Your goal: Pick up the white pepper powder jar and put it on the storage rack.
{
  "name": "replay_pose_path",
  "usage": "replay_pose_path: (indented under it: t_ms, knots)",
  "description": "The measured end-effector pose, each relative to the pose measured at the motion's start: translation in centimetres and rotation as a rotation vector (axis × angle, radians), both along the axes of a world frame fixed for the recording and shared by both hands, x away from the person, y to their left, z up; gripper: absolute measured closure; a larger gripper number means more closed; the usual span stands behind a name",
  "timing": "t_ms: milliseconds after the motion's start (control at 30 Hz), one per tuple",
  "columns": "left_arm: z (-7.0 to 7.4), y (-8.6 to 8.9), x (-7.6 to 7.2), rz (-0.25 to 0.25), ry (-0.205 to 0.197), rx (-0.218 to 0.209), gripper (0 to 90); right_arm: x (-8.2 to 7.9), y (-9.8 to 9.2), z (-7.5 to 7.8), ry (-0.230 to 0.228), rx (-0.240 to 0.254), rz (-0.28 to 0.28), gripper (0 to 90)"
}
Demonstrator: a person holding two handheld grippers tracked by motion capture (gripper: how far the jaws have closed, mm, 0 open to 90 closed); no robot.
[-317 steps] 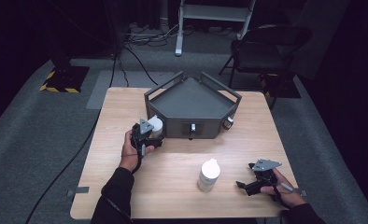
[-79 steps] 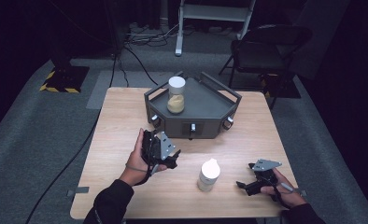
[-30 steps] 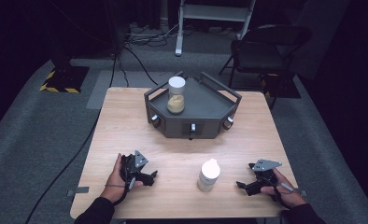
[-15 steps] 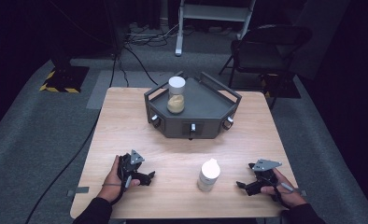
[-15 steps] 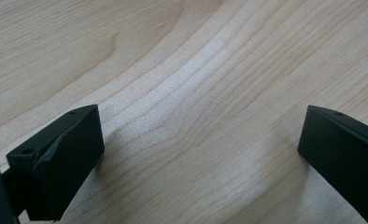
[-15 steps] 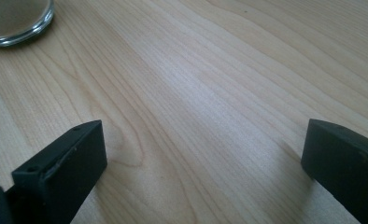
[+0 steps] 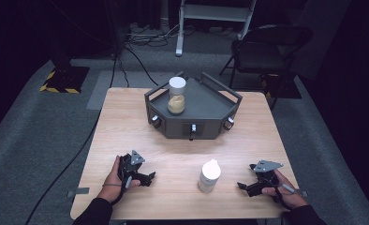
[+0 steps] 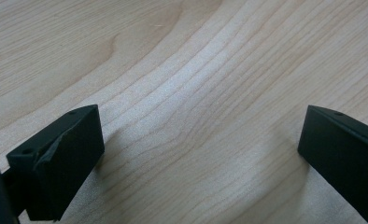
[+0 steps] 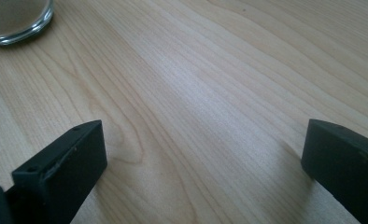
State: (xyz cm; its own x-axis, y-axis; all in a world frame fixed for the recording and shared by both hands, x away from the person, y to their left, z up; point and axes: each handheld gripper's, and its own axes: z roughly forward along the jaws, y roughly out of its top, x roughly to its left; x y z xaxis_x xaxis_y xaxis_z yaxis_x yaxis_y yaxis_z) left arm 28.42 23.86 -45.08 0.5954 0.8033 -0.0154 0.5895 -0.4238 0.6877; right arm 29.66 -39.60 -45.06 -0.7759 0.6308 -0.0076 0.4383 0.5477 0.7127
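A clear jar (image 7: 176, 95) with a white lid and tan powder stands upright on the dark grey angular tray device (image 7: 206, 101) at the table's back. A second white-lidded jar (image 7: 209, 175) stands on the wooden table near the front, and its glass base (image 9: 14, 21) shows at the top left of the right gripper view. My left gripper (image 7: 147, 178) rests on the table at the front left, jaws wide apart over bare wood (image 8: 196, 116). At the front right, my right gripper (image 7: 244, 186) lies open, pointing toward the near jar, a short way from it.
The tray device has knobs (image 7: 193, 127) on its front faces. A black cable (image 7: 75, 159) runs across the carpet left of the table. A folding chair (image 7: 262, 47) and a white stand (image 7: 210, 14) are behind the table. Bare wood (image 7: 126, 126) lies between the device and my hands.
The jar went from my left gripper onto the tray device. My left gripper then drew back to the front left of the table and has settled there; the right gripper stayed put.
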Motion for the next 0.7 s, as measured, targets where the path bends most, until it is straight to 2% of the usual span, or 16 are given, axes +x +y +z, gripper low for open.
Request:
replay_pose_path:
  t_ms: [633, 700]
  knots:
    - [0.02, -0.02, -0.04, 0.003, 0.001, 0.001, 0.0, -0.19, 0.20, 0.14, -0.005, -0.008, -0.002, 0.9]
    - [0.02, -0.02, -0.04, 0.002, 0.001, 0.001, 0.0, -0.23, 0.12, 0.17, -0.006, 0.004, -0.003, 0.9]
